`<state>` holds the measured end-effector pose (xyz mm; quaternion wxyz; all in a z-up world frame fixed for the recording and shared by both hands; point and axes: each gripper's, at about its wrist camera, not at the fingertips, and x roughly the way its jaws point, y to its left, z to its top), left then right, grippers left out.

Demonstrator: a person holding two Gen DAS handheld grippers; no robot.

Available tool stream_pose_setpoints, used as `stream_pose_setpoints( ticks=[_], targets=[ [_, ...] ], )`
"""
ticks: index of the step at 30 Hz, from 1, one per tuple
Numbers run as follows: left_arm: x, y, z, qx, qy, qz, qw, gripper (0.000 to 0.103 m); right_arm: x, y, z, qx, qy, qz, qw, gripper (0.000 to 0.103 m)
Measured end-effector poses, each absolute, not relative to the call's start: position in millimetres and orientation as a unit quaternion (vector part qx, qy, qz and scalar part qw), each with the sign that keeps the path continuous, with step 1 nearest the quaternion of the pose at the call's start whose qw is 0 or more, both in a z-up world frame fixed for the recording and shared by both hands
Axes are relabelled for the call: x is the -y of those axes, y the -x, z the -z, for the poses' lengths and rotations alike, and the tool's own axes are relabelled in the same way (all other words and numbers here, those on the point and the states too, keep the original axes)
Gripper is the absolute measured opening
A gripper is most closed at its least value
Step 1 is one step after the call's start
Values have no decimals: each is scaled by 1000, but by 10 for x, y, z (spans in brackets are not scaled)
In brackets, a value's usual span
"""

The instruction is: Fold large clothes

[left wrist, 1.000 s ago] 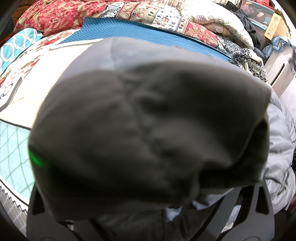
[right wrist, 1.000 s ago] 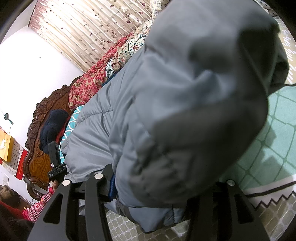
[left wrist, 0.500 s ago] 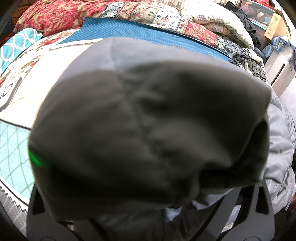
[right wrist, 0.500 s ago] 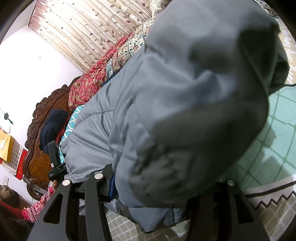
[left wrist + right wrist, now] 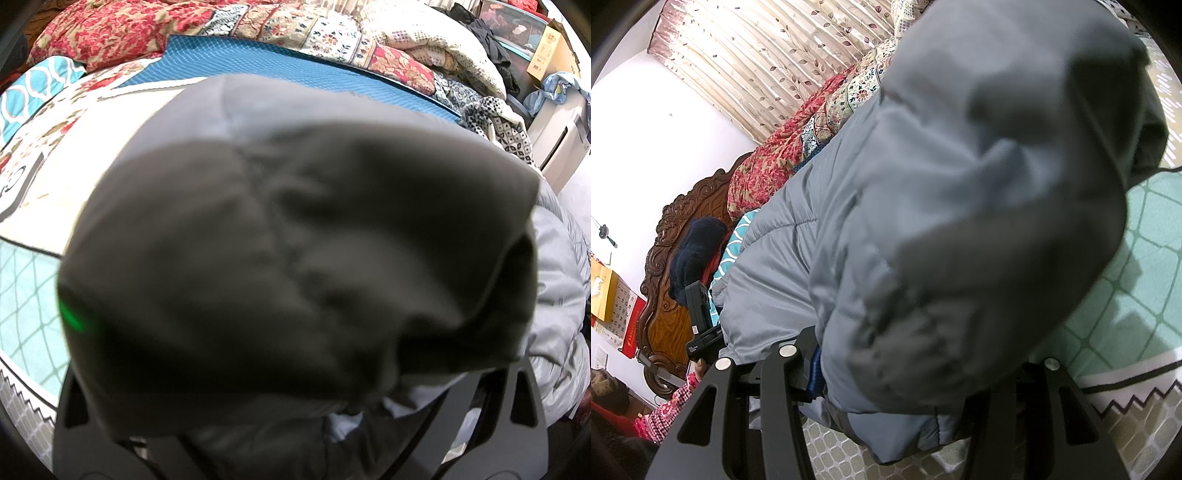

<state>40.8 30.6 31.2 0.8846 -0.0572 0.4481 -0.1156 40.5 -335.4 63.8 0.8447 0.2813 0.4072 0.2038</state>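
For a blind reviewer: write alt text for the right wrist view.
A grey padded jacket bunches over the right gripper, clamped between its black fingers, above a green patterned bedspread. Behind: carved wooden headboard, leaf-print curtain.

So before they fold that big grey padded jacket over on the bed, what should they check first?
1. Right tool has a bite of the grey padded jacket: ok, fabric is bunched between its fingers.
2. Left tool grips the jacket: cannot tell, fabric covers the fingers.
3. Jacket lies flat: not ok, it is bunched up.
4. Bedspread beside the jacket bare for laying it down: ok.
5. Fingertips visible: not ok, fabric hides them.
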Motion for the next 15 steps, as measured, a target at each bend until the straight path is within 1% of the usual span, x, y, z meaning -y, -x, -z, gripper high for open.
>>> stream_pose_setpoints(
  ticks=[15],
  targets=[
    [-311,-406,-308,-448,57,116,885,96,3373,-412,-630,-408,-280,-204,845,27]
  ],
)
